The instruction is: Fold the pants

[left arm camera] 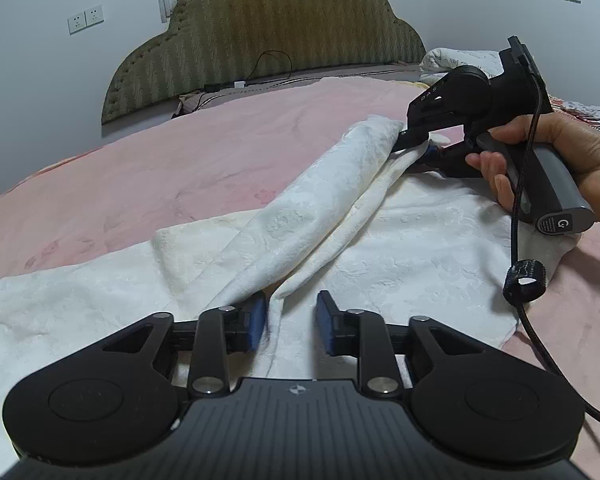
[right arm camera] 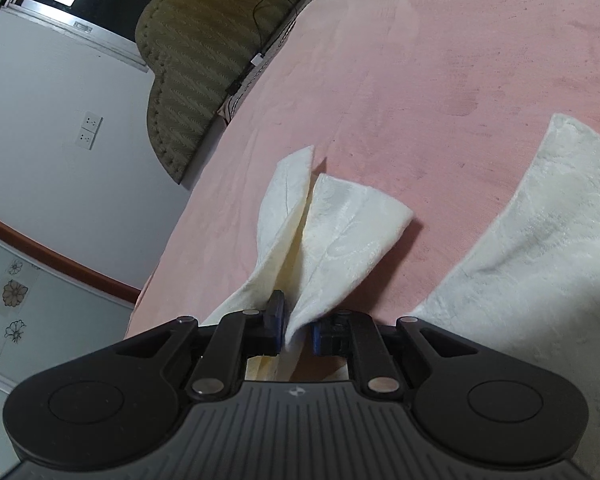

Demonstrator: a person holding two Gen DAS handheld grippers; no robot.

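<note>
Right hand-held gripper (right arm camera: 296, 330) clamps a white pants (left arm camera: 340, 216) hem over the pink bed (left arm camera: 140, 152) — "DAS" half-legible on its body; left hand-held gripper (left arm camera: 291, 322) stands parted, cloth loose between — waistband cut off.

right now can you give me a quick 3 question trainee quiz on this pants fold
1. True or false: the right gripper is shut on a fold of the white pants.
2. Multiple choice: the left gripper is A) clamped on the cloth, B) open with cloth lying between its fingers, C) lifted clear of the bed.
3. Short answer: what colour is the bedcover under the pants, and what stands at the far end of the bed?

Key
1. True: its pads pinch the fabric, lifted off the bedcover.
2. B
3. Pink; a padded olive headboard.
</note>
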